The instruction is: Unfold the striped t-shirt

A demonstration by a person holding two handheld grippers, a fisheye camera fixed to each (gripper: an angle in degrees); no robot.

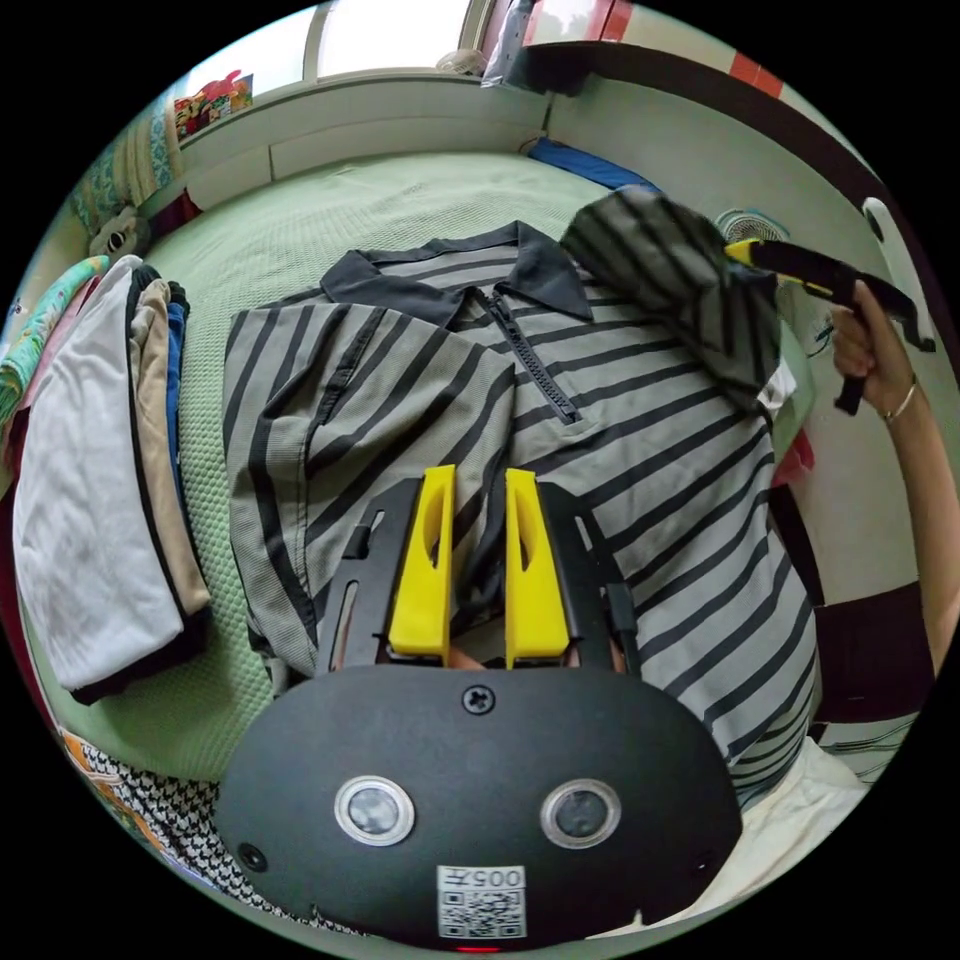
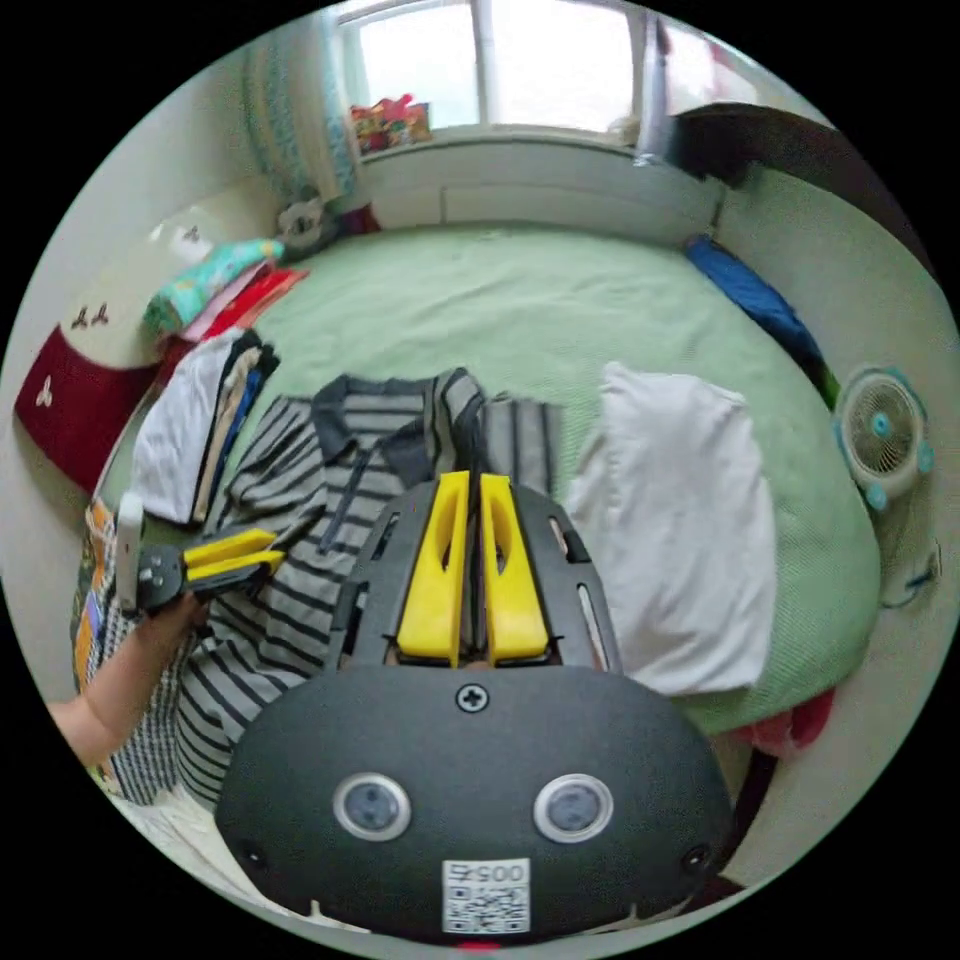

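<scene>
The grey striped t-shirt point(image 1: 640, 480) with a dark collar and a zip lies front-up on the green bed point(image 1: 400, 210). Its left side is folded over the chest. My left gripper point(image 1: 480, 475) sits low over that folded part, its yellow jaws pressing a raised ridge of fabric between them. It also appears at the shirt's side as the left gripper point(image 2: 270, 560). My right gripper point(image 2: 475, 480) is shut on the shirt's sleeve point(image 2: 520, 435), which is lifted off the bed. The left gripper view has the right gripper point(image 1: 735, 250) holding that raised sleeve point(image 1: 670, 280), with a person's hand point(image 1: 880, 360) on its handle.
A stack of folded clothes point(image 1: 100, 480) lies on the bed beside the shirt. A folded white garment point(image 2: 680, 530) rests on the shirt's other side. A small fan point(image 2: 885, 435) stands off the bed edge, and a blue item point(image 2: 750, 290) lies along the wall.
</scene>
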